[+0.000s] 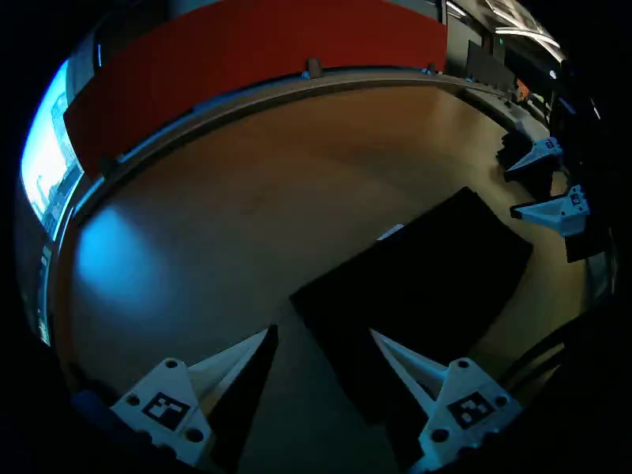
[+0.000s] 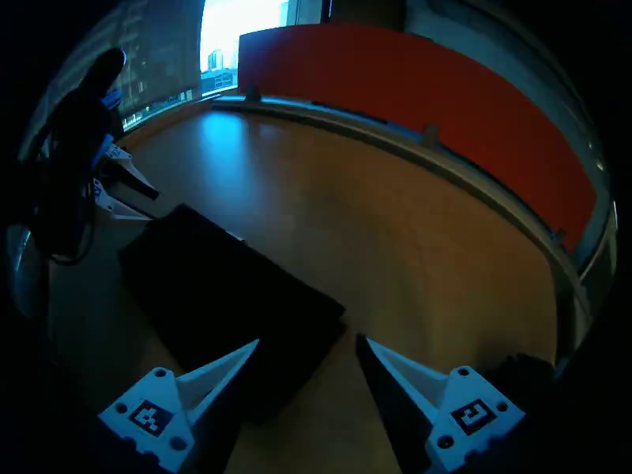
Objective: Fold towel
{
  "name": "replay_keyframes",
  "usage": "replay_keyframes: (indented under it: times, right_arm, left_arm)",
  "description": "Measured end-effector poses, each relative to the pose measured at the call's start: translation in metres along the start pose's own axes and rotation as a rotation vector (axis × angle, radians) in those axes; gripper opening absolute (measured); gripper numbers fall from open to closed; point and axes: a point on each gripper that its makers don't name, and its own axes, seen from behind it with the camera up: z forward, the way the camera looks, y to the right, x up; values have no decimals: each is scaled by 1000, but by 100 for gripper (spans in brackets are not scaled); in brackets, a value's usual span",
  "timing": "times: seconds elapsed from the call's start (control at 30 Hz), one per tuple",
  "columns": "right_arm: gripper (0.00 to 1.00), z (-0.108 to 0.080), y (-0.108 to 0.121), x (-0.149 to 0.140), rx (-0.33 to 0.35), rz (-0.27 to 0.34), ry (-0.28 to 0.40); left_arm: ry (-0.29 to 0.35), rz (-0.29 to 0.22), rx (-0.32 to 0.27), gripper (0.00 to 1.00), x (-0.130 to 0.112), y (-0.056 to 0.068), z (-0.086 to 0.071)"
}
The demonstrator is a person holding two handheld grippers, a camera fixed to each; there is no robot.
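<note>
A dark towel (image 1: 419, 276) lies flat on the wooden table as a folded rectangle, with a small pale tag at its far edge. In the left gripper view my left gripper (image 1: 324, 355) hangs open just above the towel's near left corner, nothing between its fingers. My right gripper (image 1: 545, 182) appears at the far right of that view, open, beyond the towel. In the right gripper view the towel (image 2: 229, 292) lies ahead and to the left, and my right gripper (image 2: 308, 355) is open over its near right corner. The left gripper (image 2: 122, 186) sits past the towel's far left end, held by a hand.
The wooden table (image 1: 261, 205) ends at a raised rail (image 1: 237, 99) with a red panel (image 1: 261, 47) behind it. A bright window (image 2: 241, 24) lies beyond the table's far corner. Bare wood (image 2: 411, 237) stretches to the right of the towel.
</note>
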Motion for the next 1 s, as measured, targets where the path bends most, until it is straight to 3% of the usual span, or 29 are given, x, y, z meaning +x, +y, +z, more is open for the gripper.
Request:
replay_keyframes:
  times: [1.0]
  right_arm:
    - [84, -53, -28, -16, -5, 6, 36]
  left_arm:
    - [16, -76, 7, 80, -40, 13, -51]
